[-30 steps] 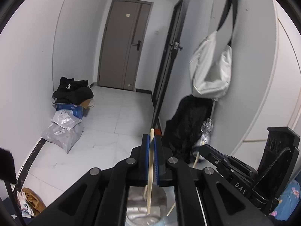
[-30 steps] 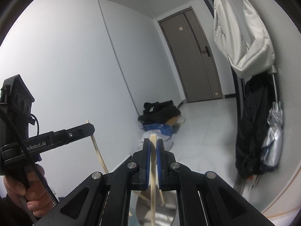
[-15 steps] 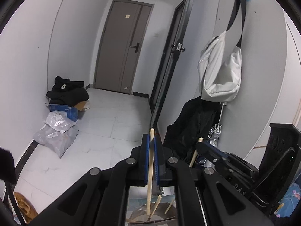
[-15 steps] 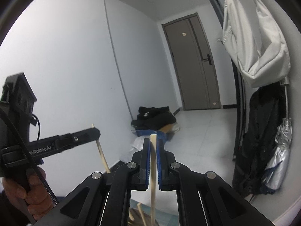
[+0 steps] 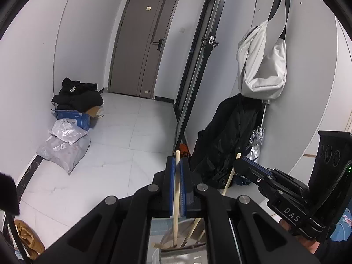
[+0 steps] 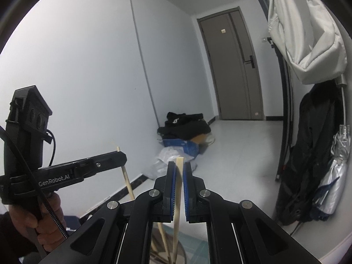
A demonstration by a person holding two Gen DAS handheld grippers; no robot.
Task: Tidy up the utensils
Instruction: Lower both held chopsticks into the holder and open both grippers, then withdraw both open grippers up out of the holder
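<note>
A white-walled hallway with a pale tiled floor (image 5: pixel 136 136) runs back to a grey door (image 5: pixel 140 50). At left in the left wrist view, bags and a box (image 5: pixel 72 118) sit against the wall. At bottom centre the left gripper (image 5: pixel 177 187) is clamped tight on an upright chopstick (image 5: pixel 176 209), its lower end reaching into a metal cup (image 5: pixel 176 245), probably to stand it there. In the right wrist view the right gripper (image 6: pixel 179 189) pinches a second chopstick (image 6: pixel 177 209) the same way, over the cup.

Home entryway: front door (image 5: pixel 140 50), hung bag (image 5: pixel 261 66), coat (image 5: pixel 224 140), parcels (image 5: pixel 63 145).
</note>
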